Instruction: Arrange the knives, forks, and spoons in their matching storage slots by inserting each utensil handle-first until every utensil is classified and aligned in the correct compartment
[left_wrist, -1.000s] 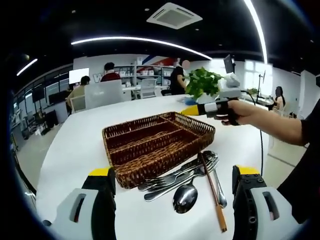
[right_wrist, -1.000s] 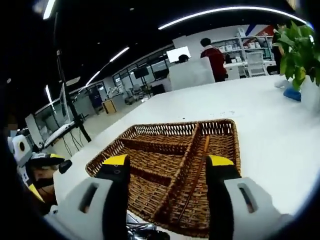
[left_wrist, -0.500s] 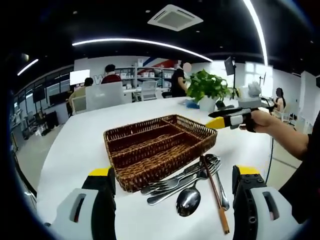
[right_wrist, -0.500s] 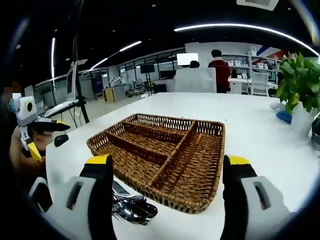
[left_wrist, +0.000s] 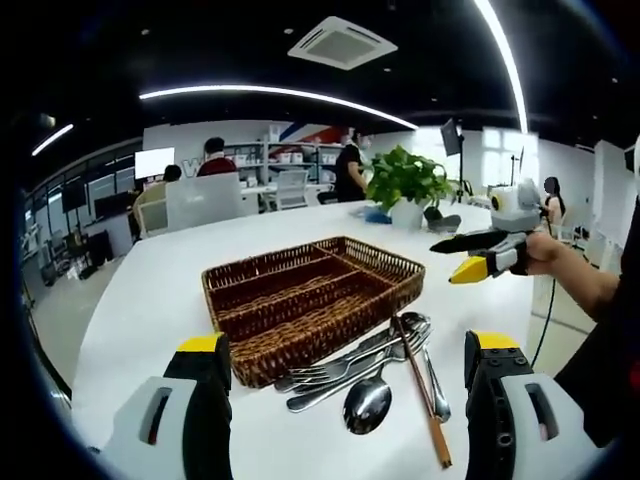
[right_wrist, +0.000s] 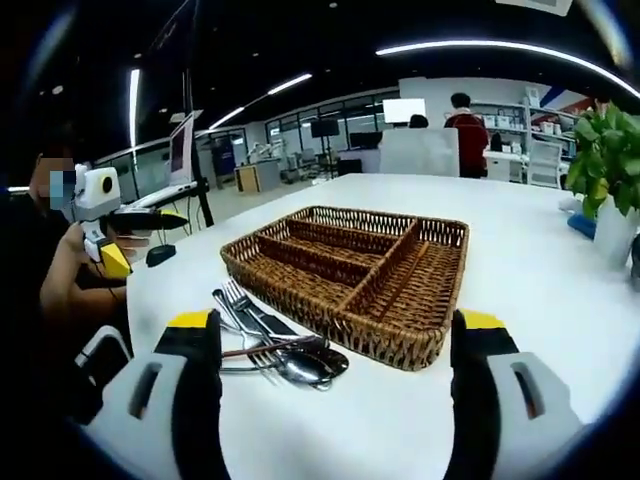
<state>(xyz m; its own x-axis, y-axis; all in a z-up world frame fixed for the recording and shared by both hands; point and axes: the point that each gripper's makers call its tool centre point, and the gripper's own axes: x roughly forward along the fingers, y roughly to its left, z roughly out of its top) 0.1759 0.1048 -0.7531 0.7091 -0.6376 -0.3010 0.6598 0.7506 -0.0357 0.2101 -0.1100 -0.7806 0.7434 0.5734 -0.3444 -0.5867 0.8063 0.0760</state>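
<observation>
Both my grippers, left (left_wrist: 345, 400) and right (right_wrist: 335, 390), have jaws apart, empty. The utensils (left_wrist: 385, 365) lie just beside the basket (left_wrist: 300, 300), straight ahead between my left jaws, handles mostly pointing away from the basket; left looks nearer.

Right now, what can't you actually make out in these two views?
- Utensil pile, left gripper view: pieces overlap, so the exact count and types are unclear.
- Same pile, right gripper view: the left jaw cuts off part of it.
- Wicker tray, both views: its walls hide parts of the compartment floors.
- Potted plant, right gripper view: cut off by the picture's edge.
</observation>
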